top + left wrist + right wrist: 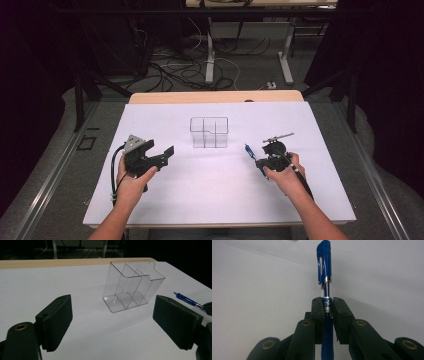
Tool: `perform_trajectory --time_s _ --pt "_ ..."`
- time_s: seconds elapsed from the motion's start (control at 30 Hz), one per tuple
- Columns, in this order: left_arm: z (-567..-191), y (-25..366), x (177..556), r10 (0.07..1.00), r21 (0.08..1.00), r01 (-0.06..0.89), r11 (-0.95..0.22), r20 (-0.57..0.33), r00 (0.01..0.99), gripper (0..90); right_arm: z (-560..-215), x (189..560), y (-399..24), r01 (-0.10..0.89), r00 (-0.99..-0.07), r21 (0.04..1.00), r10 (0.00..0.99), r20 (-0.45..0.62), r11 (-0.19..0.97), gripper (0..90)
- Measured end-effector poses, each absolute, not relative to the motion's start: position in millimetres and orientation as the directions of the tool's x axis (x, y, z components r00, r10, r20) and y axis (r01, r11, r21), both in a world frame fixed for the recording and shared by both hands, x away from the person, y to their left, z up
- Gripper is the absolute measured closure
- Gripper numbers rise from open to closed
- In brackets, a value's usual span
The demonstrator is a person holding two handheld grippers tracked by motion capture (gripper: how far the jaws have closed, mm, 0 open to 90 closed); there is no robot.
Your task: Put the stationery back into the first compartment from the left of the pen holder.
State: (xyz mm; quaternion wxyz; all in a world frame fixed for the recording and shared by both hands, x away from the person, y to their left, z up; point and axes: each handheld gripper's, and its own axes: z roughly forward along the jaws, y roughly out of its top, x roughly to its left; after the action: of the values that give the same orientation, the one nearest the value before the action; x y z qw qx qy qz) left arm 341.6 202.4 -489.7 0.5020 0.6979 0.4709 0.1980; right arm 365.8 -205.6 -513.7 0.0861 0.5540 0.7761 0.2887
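Observation:
A clear plastic organizer (209,132) with inner dividers stands upright on the white table top (220,195), also seen as the clear organizer (132,287) ahead of my left jaws. My left gripper (159,150) hovers left of it, open, with nothing between its pads. My right gripper (260,162) is shut on a blue capped pen (254,158). In the right gripper view the pen (325,267) runs lengthwise between the pads (318,310), its cap end pointing away past the right gripper (327,308). The pen's cap (186,300) also peeks in at the right of the left gripper view.
A thin metal rod (278,136) sticks out beyond the right hand. The table's wooden far edge (215,96) lies behind the organizer. Cables (185,70) and table legs (210,55) cover the floor beyond.

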Motion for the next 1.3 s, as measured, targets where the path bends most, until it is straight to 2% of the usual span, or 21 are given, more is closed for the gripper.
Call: perform_trajectory --time_s 0.3,0.7,1.03,1.3 --pt "-490 198 341 0.833 0.886 0.457 -0.081 -0.191 0.519 16.3 -506 364 -204 0.778 -0.441 0.556 0.885 0.149 0.294 79.7" --pt "-488 191 338 0.819 0.894 0.439 -0.087 -0.187 0.543 13.3 -489 367 -200 0.758 -0.51 0.555 0.842 0.176 0.344 79.7" --pt "-485 181 334 0.794 0.913 0.37 -0.171 -0.094 0.601 16.0 -462 373 -188 0.756 -0.556 0.527 0.806 0.203 0.389 79.7" --pt "-483 168 329 0.766 0.914 0.313 -0.259 -0.003 0.643 17.0 -450 373 -174 0.714 -0.65 0.5 0.73 0.212 0.491 79.7"
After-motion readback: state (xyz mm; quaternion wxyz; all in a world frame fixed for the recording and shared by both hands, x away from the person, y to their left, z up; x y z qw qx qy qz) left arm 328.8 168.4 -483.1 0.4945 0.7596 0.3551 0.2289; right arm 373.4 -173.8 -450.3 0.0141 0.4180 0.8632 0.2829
